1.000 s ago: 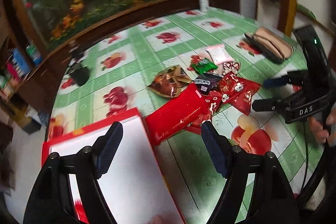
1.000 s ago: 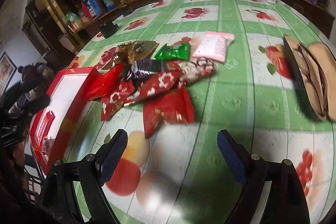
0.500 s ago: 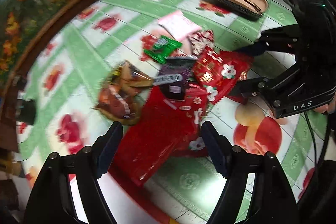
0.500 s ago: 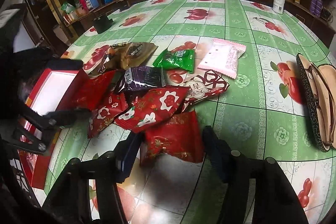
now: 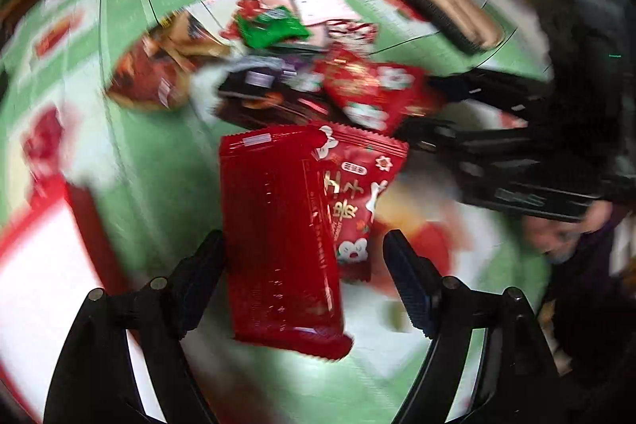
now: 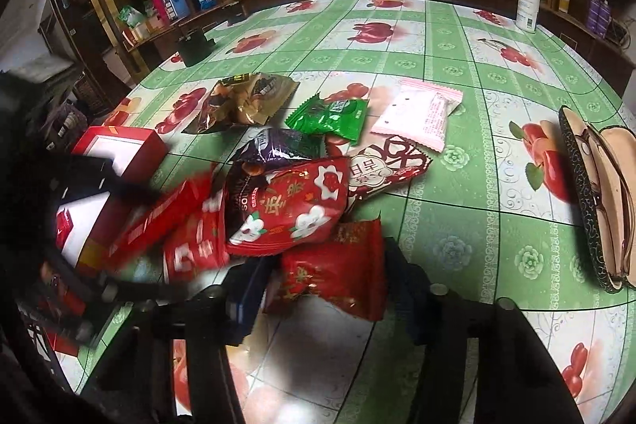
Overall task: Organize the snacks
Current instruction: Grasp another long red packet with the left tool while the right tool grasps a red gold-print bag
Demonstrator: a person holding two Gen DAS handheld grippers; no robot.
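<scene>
Our left claw [image 5: 302, 277] gaped around the long red packet [image 5: 278, 237]; our right claw [image 6: 322, 289] straddled a red pouch [image 6: 334, 277], unclosed; motion blur smeared the rest.

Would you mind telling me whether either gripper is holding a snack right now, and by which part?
Nothing is held: the left gripper straddles the long red packet and the right gripper the red pouch, jaws open.

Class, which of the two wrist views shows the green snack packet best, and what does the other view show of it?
The right wrist view: the green snack packet lies sharp and unobstructed on the tablecloth, its crimped edges and label clear. In the left wrist view the same packet is smeared by motion blur, just a green shape at the far side of the pile.
</scene>
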